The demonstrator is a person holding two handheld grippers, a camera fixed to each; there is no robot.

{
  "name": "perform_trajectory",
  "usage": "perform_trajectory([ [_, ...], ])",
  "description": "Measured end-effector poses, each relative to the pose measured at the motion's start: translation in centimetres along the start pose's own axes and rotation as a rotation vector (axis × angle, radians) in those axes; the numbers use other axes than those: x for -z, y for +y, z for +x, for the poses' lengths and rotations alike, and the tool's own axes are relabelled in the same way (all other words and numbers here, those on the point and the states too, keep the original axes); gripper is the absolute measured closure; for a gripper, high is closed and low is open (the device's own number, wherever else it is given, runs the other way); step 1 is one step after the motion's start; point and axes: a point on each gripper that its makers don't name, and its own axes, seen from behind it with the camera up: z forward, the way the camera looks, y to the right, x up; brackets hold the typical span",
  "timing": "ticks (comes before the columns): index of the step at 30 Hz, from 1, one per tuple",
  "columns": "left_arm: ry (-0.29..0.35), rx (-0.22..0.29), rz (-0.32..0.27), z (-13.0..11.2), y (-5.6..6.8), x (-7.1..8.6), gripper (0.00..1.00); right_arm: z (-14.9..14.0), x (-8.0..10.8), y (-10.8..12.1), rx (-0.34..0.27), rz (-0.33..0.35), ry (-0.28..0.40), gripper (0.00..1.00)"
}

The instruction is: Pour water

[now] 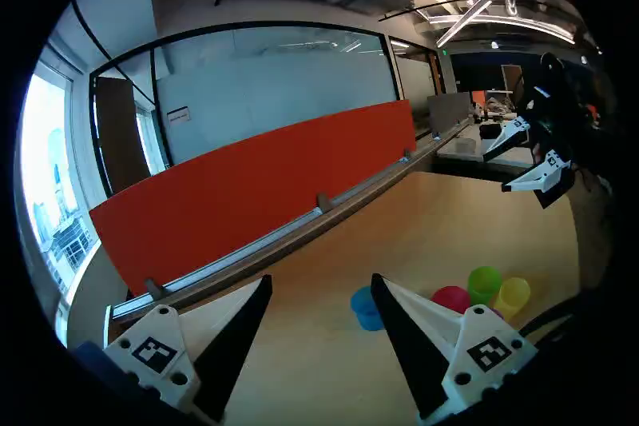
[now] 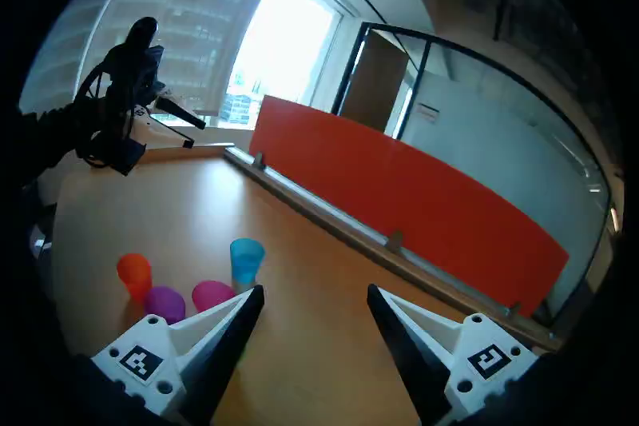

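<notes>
So the left gripper (image 1: 319, 278) sits bottom centre of its view, fingers spread wide and empty; right gripper (image 2: 315, 290) same deal. Just past them, lower right on the pale wooden worktop (image 1: 447, 218): small blue plastic cup (image 1: 366, 308), pink plastic cup (image 1: 451, 296), green plastic cup (image 1: 484, 282), yellow plastic cup (image 1: 513, 295). Long orange divider panel (image 1: 263, 178) behind.

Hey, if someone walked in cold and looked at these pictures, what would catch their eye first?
The long orange divider along the back edge of the wooden desk stands out most. Next, grouped on the desk, come a blue cup, a pink cup, a purple cup and an orange cup. In the right gripper view, a glaring window sits beyond the desk's far end.
</notes>
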Motion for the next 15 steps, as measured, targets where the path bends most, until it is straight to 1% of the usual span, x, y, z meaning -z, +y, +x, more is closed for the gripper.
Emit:
perform_trajectory([
  [6,-0.02,-0.007,-0.034,-0.9,0.7,-1.4,0.09,-0.7,-0.7,-0.9,0.014,0.026,-0.018,0.0],
  [9,-0.032,-0.013,-0.046,-1.4,0.8,-2.1,0.09,-1.1,-1.1,-1.3,0.012,0.04,-0.029,0.0],
  [15,-0.041,-0.004,-0.077,-2.2,1.3,-3.3,0.09,-1.8,-1.9,-2.2,0.008,0.065,-0.05,0.0],
])
